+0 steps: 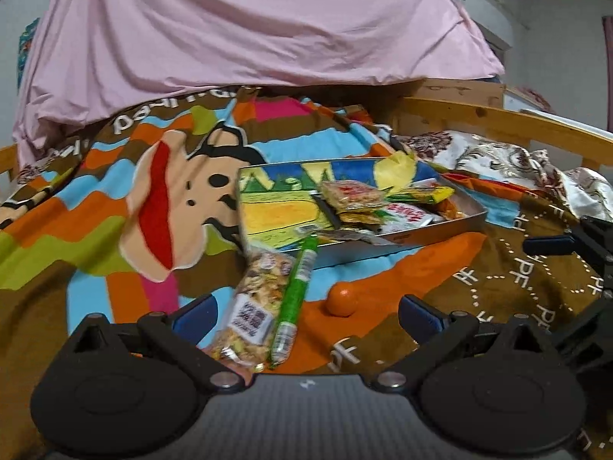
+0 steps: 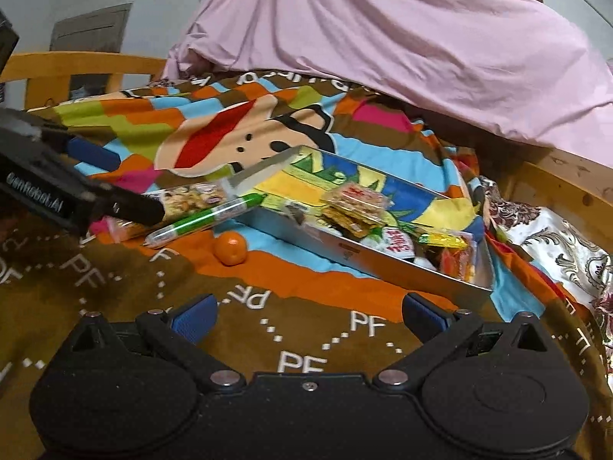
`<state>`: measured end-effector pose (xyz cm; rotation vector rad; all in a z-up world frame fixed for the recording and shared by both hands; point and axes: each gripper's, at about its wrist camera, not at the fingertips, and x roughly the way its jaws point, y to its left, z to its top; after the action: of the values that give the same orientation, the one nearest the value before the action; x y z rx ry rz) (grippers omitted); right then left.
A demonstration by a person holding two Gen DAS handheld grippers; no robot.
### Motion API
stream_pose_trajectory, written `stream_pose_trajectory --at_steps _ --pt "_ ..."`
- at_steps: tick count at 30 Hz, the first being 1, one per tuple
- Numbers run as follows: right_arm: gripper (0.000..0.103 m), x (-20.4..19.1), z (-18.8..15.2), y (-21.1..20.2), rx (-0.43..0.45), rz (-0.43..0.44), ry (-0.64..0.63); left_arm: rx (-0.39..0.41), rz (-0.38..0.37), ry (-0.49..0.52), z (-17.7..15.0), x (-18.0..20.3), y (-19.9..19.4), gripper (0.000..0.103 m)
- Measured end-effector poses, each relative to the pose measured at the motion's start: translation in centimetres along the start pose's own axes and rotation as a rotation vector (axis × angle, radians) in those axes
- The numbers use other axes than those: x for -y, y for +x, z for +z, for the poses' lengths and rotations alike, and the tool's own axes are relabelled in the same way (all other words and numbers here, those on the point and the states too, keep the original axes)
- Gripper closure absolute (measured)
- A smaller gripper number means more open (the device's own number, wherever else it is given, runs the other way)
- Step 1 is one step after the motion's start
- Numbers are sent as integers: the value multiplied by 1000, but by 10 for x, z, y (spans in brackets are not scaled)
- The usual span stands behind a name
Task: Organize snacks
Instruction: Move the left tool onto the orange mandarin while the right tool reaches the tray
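A metal tray with a colourful printed bottom lies on the blanket and holds several snack packets. In front of it, a clear nut-bar packet and a green tube lean on the tray's near corner. A small orange sits beside them. My left gripper is open, and the lower ends of the packet and tube lie between its fingers. My right gripper is open over bare blanket, short of the orange and the tray. The left gripper's fingers reach in from the left at the nut-bar packet.
Everything rests on a colourful cartoon-monkey blanket on a bed. A heap of pink sheet rises behind the tray. A wooden bed rail and floral fabric lie to the right. One right-gripper finger shows at the right edge.
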<state>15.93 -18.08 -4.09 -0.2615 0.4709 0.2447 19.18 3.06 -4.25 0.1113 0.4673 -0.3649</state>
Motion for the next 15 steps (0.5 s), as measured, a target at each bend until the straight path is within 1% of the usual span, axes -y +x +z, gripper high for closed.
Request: stream_pose_trajectory --at_steps 5,11,15 --pt "1 12 4 6 20 -12 -6 -19 -47 81 5 17 17 1" --pt "1 36 13 19 69 -40 -17 -97 -76 155 2 32 39 1" --pt "1 46 16 36 73 -31 -38 -147 -101 233 3 42 50 1"
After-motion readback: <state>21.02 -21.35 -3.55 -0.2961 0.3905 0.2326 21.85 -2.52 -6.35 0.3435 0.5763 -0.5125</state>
